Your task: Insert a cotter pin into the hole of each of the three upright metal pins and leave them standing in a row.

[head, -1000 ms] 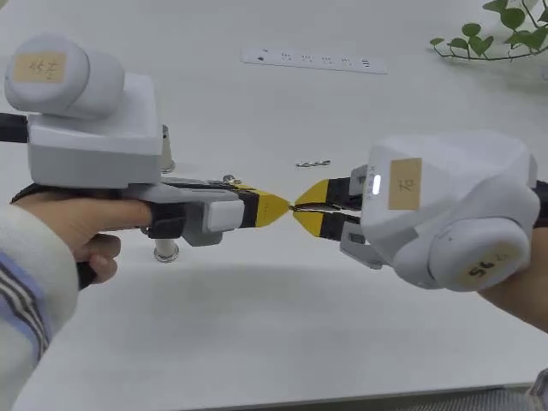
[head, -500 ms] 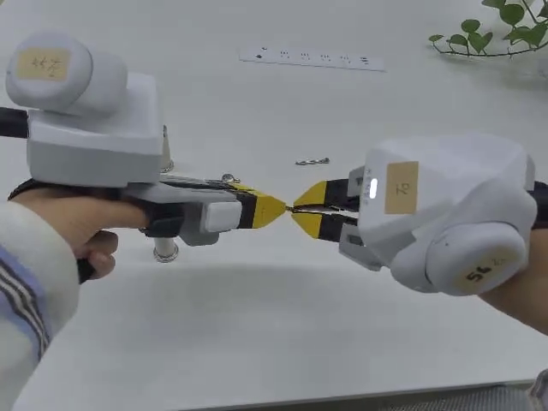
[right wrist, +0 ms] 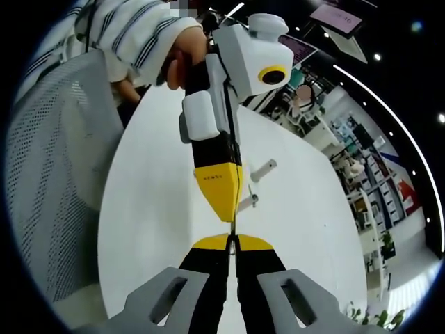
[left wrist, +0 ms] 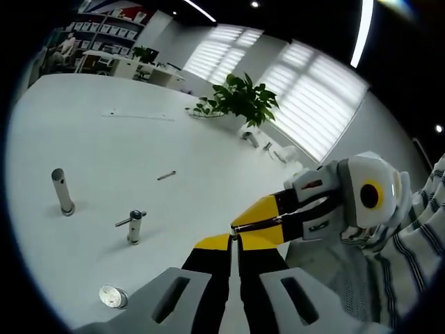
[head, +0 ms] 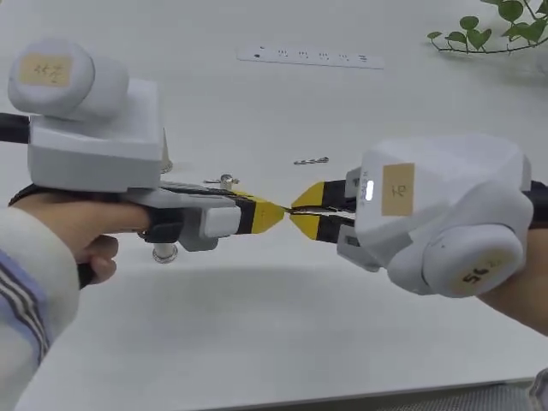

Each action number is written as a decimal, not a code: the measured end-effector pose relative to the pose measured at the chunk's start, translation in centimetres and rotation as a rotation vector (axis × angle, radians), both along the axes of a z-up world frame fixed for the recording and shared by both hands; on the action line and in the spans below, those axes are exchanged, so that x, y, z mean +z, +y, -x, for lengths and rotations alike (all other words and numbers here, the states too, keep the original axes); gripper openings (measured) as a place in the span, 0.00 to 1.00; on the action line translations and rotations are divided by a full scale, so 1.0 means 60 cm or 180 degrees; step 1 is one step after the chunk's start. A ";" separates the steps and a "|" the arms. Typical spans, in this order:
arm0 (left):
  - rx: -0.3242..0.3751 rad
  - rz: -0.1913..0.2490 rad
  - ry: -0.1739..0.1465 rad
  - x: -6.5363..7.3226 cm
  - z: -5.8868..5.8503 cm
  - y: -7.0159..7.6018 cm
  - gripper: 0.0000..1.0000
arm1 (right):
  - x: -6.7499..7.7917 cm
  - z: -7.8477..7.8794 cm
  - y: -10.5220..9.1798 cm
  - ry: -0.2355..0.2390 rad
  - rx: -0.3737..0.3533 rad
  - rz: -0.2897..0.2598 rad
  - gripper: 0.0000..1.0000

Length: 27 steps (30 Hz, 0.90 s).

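A thin cotter pin (head: 288,210) spans the small gap between the two yellow-tipped grippers, which meet tip to tip above the table. My right gripper (head: 297,210) (right wrist: 233,238) is shut on one end. My left gripper (head: 279,212) (left wrist: 234,235) is shut, its tips on the other end. One upright metal pin (left wrist: 134,224) (head: 227,181) carries a cotter pin through its hole. A bare upright pin (left wrist: 61,191) stands further left. A third pin (head: 164,252) (left wrist: 111,297) stands under the left gripper. A loose cotter pin (head: 312,160) (left wrist: 165,175) lies on the table.
A white power strip (head: 310,58) lies at the far side of the white table (head: 257,325). A green plant (head: 488,30) sits at the far right corner. A mesh chair (right wrist: 55,174) shows in the right gripper view.
The left gripper's tips have closed the small gap to the right gripper's tips, with the cotter pin between them. The pins on the table stand as before.
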<state>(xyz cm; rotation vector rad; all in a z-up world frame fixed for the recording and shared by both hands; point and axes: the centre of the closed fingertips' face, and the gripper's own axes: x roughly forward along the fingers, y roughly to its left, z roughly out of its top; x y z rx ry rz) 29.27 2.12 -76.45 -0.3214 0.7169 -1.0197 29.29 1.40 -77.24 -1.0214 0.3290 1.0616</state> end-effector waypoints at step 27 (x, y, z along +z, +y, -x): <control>0.0097 0.0114 0.0247 0.004 0.001 -0.001 0.01 | 0.004 0.002 0.002 -0.0026 0.0048 0.0002 0.03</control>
